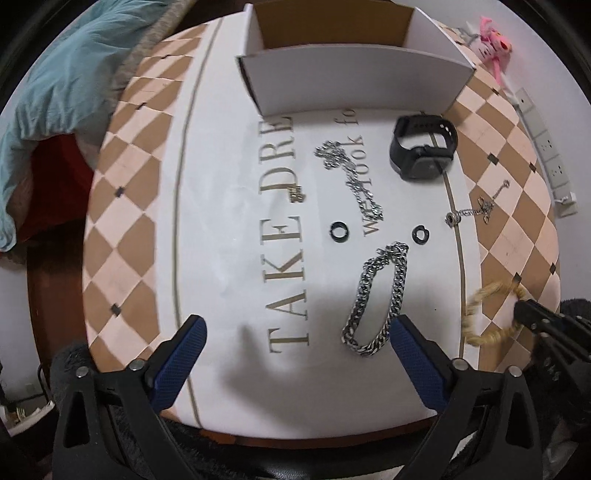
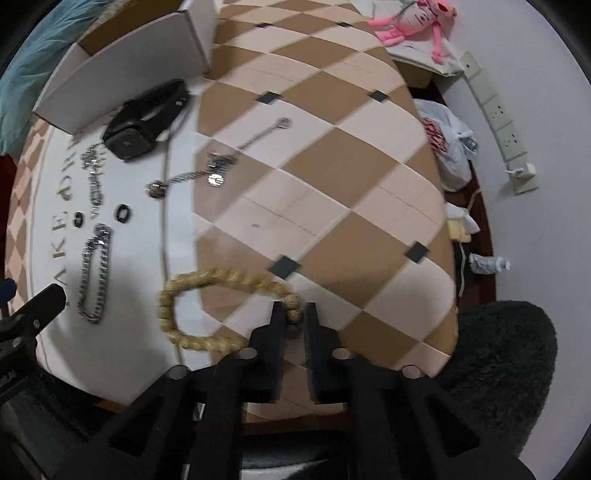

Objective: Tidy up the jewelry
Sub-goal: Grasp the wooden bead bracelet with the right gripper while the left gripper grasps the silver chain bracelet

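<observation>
Checkered tan and cream squares frame your desk (image 1: 122,206), with a white oval panel in the middle bearing gold lettering, and a white wall with a power strip (image 1: 546,147) runs along the right side. Your left gripper (image 1: 295,332) hangs over the white panel with its blue-padded jaws spread wide and nothing between them; the thick silver curb chain (image 1: 376,299) lies just beside the right pad, folded into a long loop. Your right gripper (image 2: 295,314) has its black jaws clenched on the bead end of the tan bead bracelet (image 2: 207,280), which curls in a loop to the left of the jaws, across the edge where the white panel meets the checkered border. Beyond the curb chain you can see two small black rings (image 1: 339,230), apart from each other, a thinner silver chain (image 1: 351,177) in a crumpled line, a small gold charm (image 1: 296,193), and a black smartwatch (image 1: 421,147) lying near the open white cardboard box (image 1: 351,79). A fine chain with a charm (image 1: 476,210) stretches over the panel's border to the right. A pink plush toy (image 2: 417,18) sits at the desk's far corner.
</observation>
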Demonstrator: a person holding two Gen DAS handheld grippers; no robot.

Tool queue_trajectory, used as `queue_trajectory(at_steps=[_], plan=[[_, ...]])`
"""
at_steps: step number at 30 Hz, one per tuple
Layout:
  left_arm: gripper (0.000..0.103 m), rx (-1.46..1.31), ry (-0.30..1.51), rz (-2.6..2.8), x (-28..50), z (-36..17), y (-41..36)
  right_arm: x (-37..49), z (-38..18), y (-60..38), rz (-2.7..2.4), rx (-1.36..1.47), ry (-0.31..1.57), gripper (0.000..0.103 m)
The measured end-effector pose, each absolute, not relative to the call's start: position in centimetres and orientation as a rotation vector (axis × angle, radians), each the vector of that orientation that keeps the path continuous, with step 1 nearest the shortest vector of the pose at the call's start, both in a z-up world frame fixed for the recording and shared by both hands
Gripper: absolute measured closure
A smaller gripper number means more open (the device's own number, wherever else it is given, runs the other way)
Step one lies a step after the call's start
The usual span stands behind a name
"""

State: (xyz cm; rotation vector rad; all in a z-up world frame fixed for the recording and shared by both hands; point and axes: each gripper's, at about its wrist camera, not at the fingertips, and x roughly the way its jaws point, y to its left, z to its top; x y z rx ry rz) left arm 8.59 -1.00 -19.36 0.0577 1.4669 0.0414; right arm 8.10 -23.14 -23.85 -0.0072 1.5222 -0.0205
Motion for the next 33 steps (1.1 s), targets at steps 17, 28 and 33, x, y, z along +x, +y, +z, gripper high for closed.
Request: queue_trajectory(at_steps=[17,28,33], plan=[[0.097,0.040,1.432,-0.097,7.9,-21.2,-2.5,8.9,-23.5,-23.3,-0.008,-0.016,1.525,0.093],[0.097,-0.094,1.342,-0.128,5.6,-15.4,2.0,8.2,-21.4,-24.4,0.074,0.168,1.496,0.094],[0.098,-0.133,1.309,-0.138,6.5,-13.6,1.4,8.2,-18.5,-23.6,0.143,0.211,1.454,0.094]])
